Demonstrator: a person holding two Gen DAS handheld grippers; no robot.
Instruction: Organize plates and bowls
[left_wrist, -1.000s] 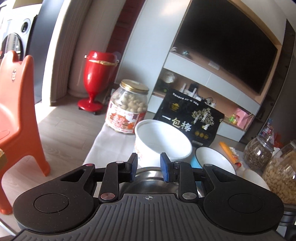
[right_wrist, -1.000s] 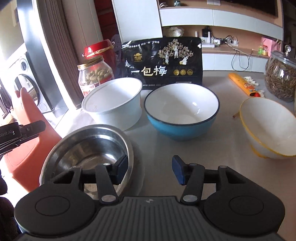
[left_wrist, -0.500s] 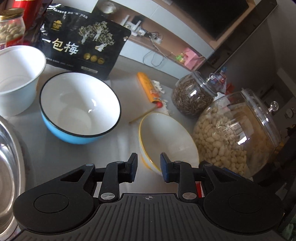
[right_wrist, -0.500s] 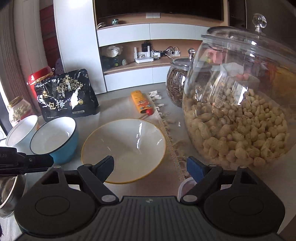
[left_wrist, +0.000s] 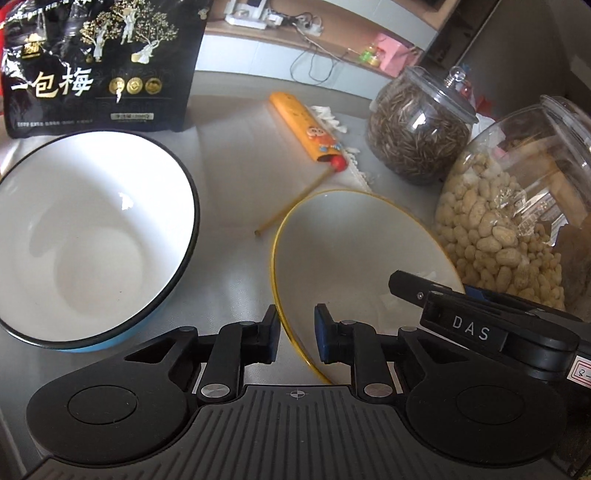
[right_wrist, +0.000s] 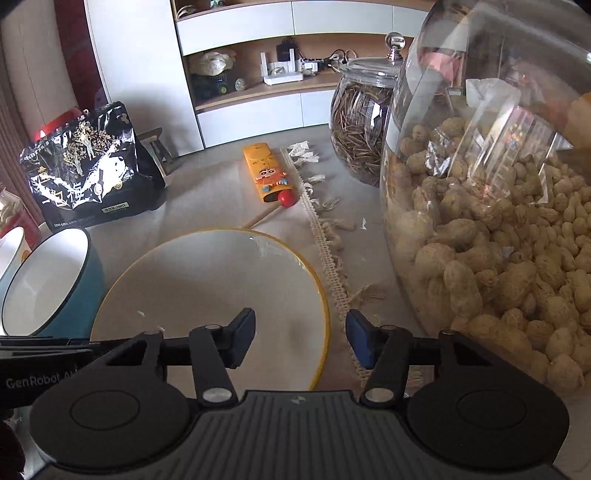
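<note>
A white bowl with a yellow rim (left_wrist: 354, 251) sits on the grey table, also in the right wrist view (right_wrist: 207, 295). My left gripper (left_wrist: 295, 334) is open, its fingers straddling the bowl's near left rim. My right gripper (right_wrist: 301, 338) is open, its fingers straddling the bowl's right rim; its arm shows in the left wrist view (left_wrist: 480, 325). A blue bowl with a white inside (left_wrist: 85, 236) stands left of the yellow one, also in the right wrist view (right_wrist: 48, 284).
A large glass jar of peanuts (right_wrist: 498, 221) stands close on the right, a jar of dark seeds (left_wrist: 417, 136) behind it. A black snack bag (left_wrist: 96, 66), an orange packet (left_wrist: 306, 129) with a stick, and a fringed mat edge (right_wrist: 325, 251) lie beyond.
Both grippers have moved in on the yellow-rimmed bowl. The left swung right from the steel and white bowls; the right came down so its fingers bracket the rim.
</note>
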